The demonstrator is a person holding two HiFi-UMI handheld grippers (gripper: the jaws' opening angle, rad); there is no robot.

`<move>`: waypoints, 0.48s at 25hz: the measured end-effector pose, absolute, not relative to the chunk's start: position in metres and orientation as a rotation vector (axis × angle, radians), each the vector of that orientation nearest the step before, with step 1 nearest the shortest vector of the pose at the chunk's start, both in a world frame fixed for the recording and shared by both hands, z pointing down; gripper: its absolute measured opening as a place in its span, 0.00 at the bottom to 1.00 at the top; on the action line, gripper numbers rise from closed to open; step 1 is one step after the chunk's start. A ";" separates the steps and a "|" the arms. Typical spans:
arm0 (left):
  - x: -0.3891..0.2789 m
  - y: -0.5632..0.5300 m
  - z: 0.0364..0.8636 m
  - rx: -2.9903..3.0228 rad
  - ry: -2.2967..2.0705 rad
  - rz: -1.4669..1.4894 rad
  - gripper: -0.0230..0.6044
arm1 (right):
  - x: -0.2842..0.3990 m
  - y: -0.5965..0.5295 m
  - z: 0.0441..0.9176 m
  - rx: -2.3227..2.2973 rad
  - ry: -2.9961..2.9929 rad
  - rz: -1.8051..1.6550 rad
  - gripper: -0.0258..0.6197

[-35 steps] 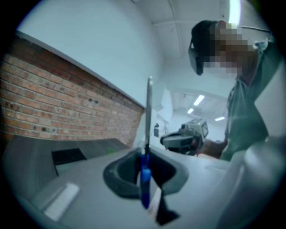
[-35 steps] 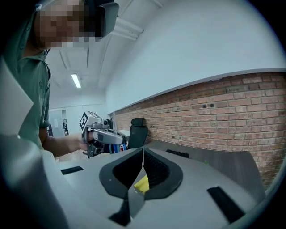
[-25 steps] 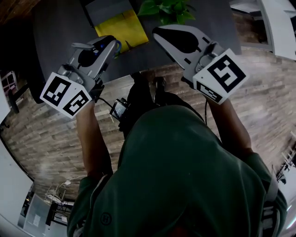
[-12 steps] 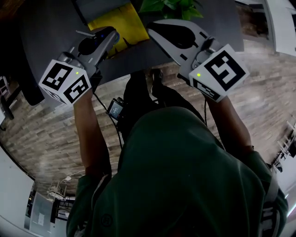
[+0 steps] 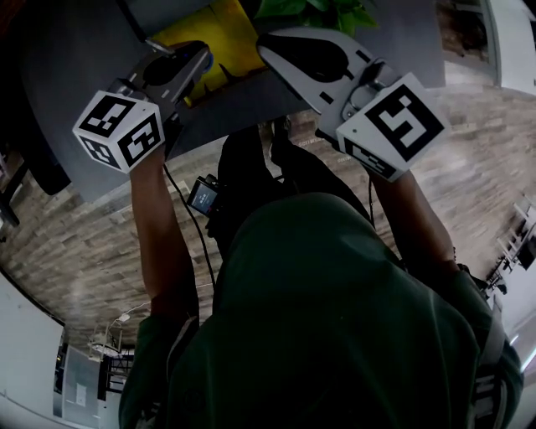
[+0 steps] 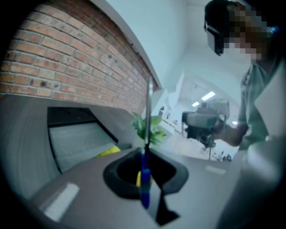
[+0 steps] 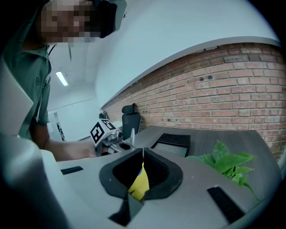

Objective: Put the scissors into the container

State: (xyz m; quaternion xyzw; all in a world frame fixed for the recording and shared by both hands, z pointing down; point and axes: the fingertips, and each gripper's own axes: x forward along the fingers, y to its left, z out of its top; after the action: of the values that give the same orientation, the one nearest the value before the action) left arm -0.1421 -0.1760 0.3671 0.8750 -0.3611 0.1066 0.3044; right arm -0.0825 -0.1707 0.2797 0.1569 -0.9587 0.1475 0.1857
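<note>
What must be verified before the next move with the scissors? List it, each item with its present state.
1. Grip on the scissors: ok. The left hand-held gripper is shut on the blue handle, with the blade reaching out past the jaws.
2. Hold on the yellow container: ok. The right hand-held gripper pinches its edge.
3. Container mouth open: cannot tell. No view shows an opening.
4. Blade tip lined up with the container: cannot tell.
5. Clearance from the plant: cannot tell. Its leaves show right behind the blade in the left gripper view.
</note>
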 end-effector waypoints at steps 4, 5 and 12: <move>-0.141 -0.178 0.387 2.290 -0.933 0.325 0.08 | -0.085 -0.170 0.287 0.441 -2.685 0.437 0.05; -0.140 -0.178 0.391 2.282 -0.925 0.334 0.08 | -0.085 -0.170 0.288 0.441 -2.681 0.441 0.05; -0.135 -0.183 0.430 2.222 -0.873 0.403 0.08 | -0.085 -0.175 0.303 0.440 -2.653 0.470 0.05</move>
State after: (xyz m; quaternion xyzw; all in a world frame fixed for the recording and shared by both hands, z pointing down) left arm -0.1354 -0.1834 0.4299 0.8588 -0.3374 0.1556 0.3527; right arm -0.0850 -0.1746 0.3028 0.1576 -0.9512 0.1686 0.2046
